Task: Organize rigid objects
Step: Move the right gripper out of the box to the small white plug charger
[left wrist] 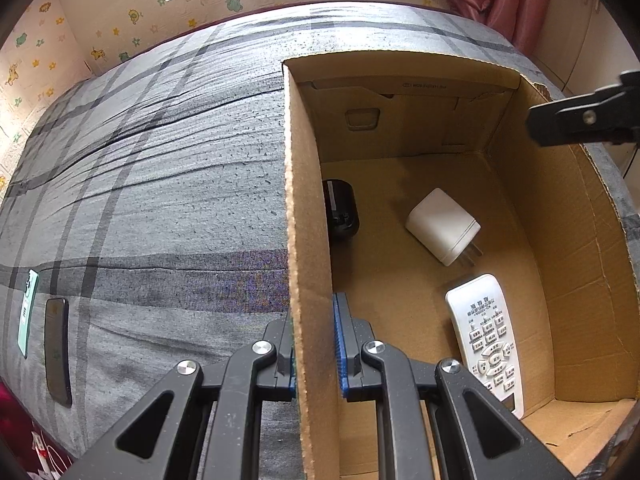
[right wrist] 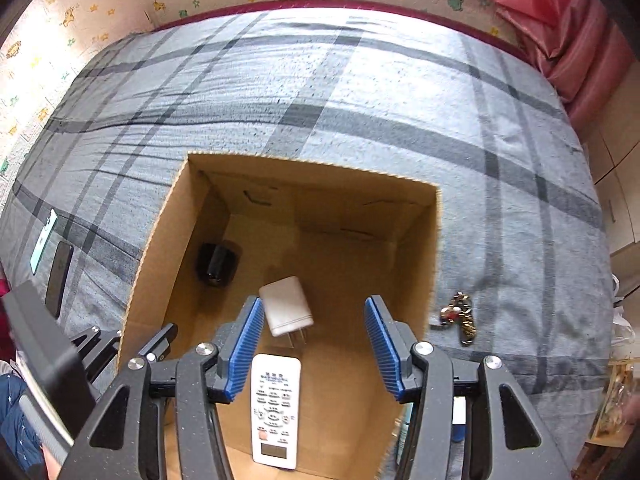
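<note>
An open cardboard box (left wrist: 304, 200) (right wrist: 160, 240) stands on the grey plaid bed. Inside lie a white remote (left wrist: 486, 336) (right wrist: 276, 408), a white plug adapter (left wrist: 442, 226) (right wrist: 285, 306) and a black cylindrical object (left wrist: 342, 208) (right wrist: 218, 262). My left gripper (left wrist: 314, 354) is shut on the box's left wall, one pad on each side. My right gripper (right wrist: 316, 344) is open and empty above the box, over the remote and the adapter; part of it shows in the left wrist view (left wrist: 584, 114).
A bunch of keys (right wrist: 460, 318) lies on the bed right of the box. A dark phone (left wrist: 56, 352) (right wrist: 59, 278) and a mint-green phone (left wrist: 27, 312) (right wrist: 43, 246) lie at the bed's left edge. Pink curtain (right wrist: 560, 20) hangs at the far right.
</note>
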### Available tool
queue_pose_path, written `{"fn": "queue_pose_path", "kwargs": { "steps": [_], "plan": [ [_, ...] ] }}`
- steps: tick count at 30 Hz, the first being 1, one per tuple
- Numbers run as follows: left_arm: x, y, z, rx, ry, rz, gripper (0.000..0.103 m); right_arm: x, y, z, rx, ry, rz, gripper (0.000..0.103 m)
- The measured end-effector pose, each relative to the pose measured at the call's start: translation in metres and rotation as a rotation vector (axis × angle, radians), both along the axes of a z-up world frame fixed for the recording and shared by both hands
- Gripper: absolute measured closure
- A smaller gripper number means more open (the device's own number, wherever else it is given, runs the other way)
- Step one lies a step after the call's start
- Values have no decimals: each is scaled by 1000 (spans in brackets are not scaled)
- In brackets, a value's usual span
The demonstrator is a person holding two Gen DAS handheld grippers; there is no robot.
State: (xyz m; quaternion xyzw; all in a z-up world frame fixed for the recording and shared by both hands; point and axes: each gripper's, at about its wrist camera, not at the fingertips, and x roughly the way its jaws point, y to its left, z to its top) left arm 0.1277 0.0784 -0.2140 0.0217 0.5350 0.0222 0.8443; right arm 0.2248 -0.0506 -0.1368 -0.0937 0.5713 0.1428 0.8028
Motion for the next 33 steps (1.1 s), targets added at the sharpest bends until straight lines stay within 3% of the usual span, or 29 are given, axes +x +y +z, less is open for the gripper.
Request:
{"fn": "queue_pose_path", "kwargs": {
  "steps": [9,18,22,33],
  "plan": [
    [0,-1,0,5,1,-1,88,-6,-31,21,2,-19,-45,43],
    [2,-2,1,11,3,-3,88,-15,-70,27,-14,-46,-101,17],
    [2,-3,1,11,3,-3,88,-17,-89,24,3,-25,-123,0],
    [2,-4,1,18,1,-4,88,-27,-135,3,-13,-11,-192,0]
  ]
}}
